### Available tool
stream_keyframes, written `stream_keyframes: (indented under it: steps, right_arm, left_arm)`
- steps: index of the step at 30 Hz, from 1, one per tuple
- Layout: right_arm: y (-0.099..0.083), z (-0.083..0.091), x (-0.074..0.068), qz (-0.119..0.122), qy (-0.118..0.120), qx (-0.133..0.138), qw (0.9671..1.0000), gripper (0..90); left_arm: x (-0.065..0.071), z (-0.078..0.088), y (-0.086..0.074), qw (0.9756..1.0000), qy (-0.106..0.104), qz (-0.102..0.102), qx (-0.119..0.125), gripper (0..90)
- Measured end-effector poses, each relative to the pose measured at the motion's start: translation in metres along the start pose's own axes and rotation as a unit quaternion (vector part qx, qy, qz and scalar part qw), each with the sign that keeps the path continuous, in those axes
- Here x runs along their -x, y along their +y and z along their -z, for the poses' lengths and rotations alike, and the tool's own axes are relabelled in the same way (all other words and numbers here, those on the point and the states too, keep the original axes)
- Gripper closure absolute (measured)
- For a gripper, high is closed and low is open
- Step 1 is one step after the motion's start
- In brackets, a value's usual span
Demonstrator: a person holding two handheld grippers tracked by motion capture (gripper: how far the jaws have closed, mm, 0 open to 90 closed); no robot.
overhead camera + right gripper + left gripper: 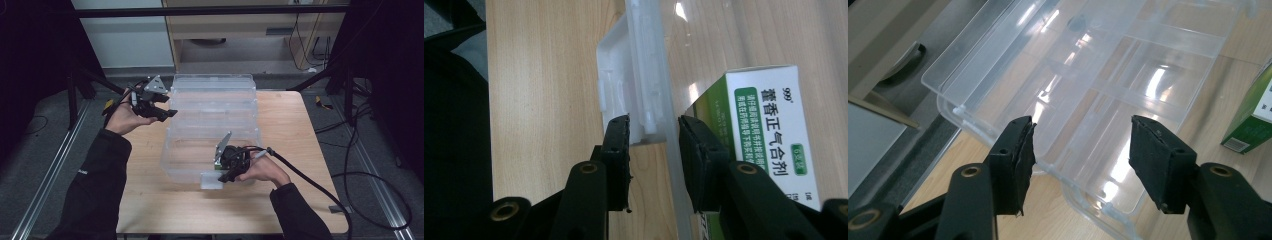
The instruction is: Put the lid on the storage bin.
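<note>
Right hand-held gripper (654, 165) clamping organiser box (212, 125) latch (634, 100), medicine carton (769, 135) beside, left hand-held gripper (1080, 165) open, empty

One clear plastic compartment box (212, 107), lid open. One white plastic latch (631, 100) at its front edge. One green-and-white cardboard medicine carton (769, 130). One light wooden table (150, 200). Two black two-jaw grippers: left (1080, 150), right (654, 150). Two dark-sleeved forearms.
</note>
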State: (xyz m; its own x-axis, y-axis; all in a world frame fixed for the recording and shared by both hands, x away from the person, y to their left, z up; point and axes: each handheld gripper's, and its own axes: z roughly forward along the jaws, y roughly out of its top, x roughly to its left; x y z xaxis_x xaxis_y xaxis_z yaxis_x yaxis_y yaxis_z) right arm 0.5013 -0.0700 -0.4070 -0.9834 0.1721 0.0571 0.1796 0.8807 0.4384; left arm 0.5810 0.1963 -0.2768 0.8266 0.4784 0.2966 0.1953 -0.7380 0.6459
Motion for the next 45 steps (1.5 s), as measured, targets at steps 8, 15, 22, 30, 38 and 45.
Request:
stream_keyframes:
  steps: [8, 15, 22, 30, 38, 45]
  right_arm:
    - [0.000, 0.000, 0.000, 0.002, -0.001, 0.000, 1.0000, 66.2]
    - [0.000, 0.000, 0.000, 0.001, -0.001, 0.000, 1.0000, 66.2]
    - [0.000, 0.000, 0.000, 0.002, 0.000, 0.000, 1.0000, 66.3]
    - [-0.001, 0.000, 0.000, 0.004, 0.001, 0.001, 1.0000, 66.3]
    - [-0.001, 0.000, 0.000, 0.005, 0.001, 0.002, 1.0000, 66.4]
    - [-0.001, 0.000, 0.001, 0.006, 0.002, 0.002, 1.0000, 66.4]
  left_arm:
    - [-0.004, -0.009, 0.006, 0.9999, -0.005, -0.013, -0.008, 42.6]
    - [-0.012, -0.015, 0.015, 0.9996, -0.007, -0.026, -0.010, 43.1]
    - [-0.018, -0.027, 0.024, 0.9989, -0.016, -0.039, -0.019, 45.6]
    - [-0.020, -0.039, 0.030, 0.9979, -0.028, -0.053, -0.024, 47.9]
    - [-0.022, -0.048, 0.039, 0.9961, -0.037, -0.071, -0.037, 49.2]
    - [-0.024, -0.055, 0.042, 0.9948, -0.048, -0.078, -0.044, 50.6]
